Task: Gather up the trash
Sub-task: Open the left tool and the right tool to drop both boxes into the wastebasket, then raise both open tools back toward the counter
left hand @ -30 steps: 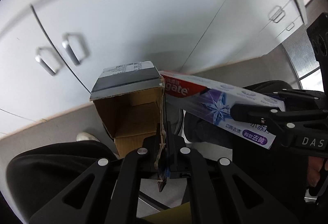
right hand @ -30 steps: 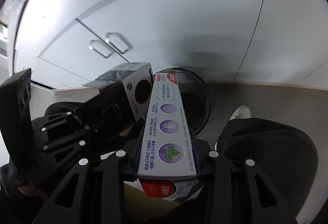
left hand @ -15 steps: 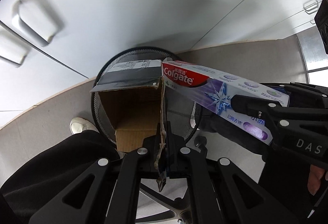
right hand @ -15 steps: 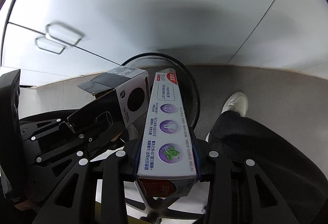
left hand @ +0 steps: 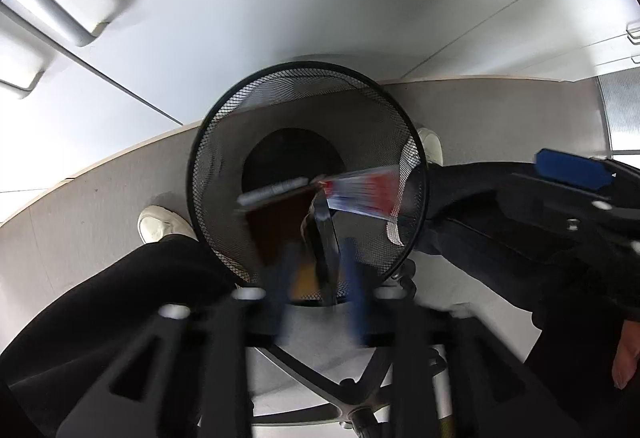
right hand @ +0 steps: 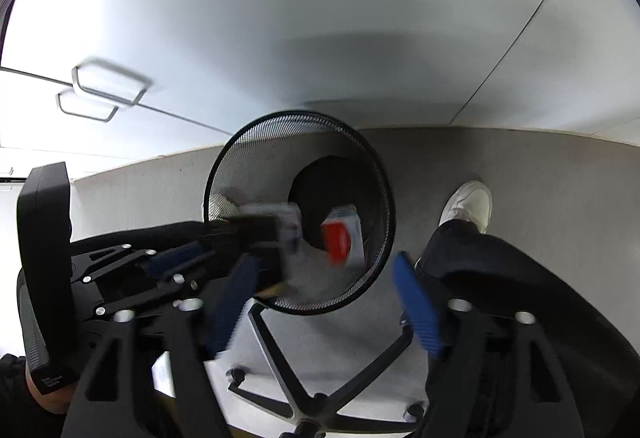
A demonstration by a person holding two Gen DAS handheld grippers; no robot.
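A black mesh wastebasket (left hand: 304, 63) (right hand: 296, 113) stands on the floor right below both grippers. My left gripper (left hand: 319, 278) points down into it with its jaws opening. The brown cardboard box (left hand: 276, 213) (right hand: 276, 226), blurred, drops away from it, and one black flap still hangs between the blue pads (left hand: 284, 278) without being pressed. My right gripper (right hand: 326, 304) is opening wide with nothing between its fingers. The red and white toothpaste carton (right hand: 342, 234) (left hand: 360, 193) falls inside the basket below it.
White cabinet doors with metal handles (left hand: 72, 1) (right hand: 108, 85) rise behind the basket. The person's white shoes (left hand: 160, 226) (right hand: 468, 205) and black trouser legs flank it. A chair's star base with casters (right hand: 320, 394) lies just in front on the grey floor.
Both pairs of jaws have parted. The cardboard box has left the left fingers and the toothpaste carton the right fingers, and both are dropping into the basket.
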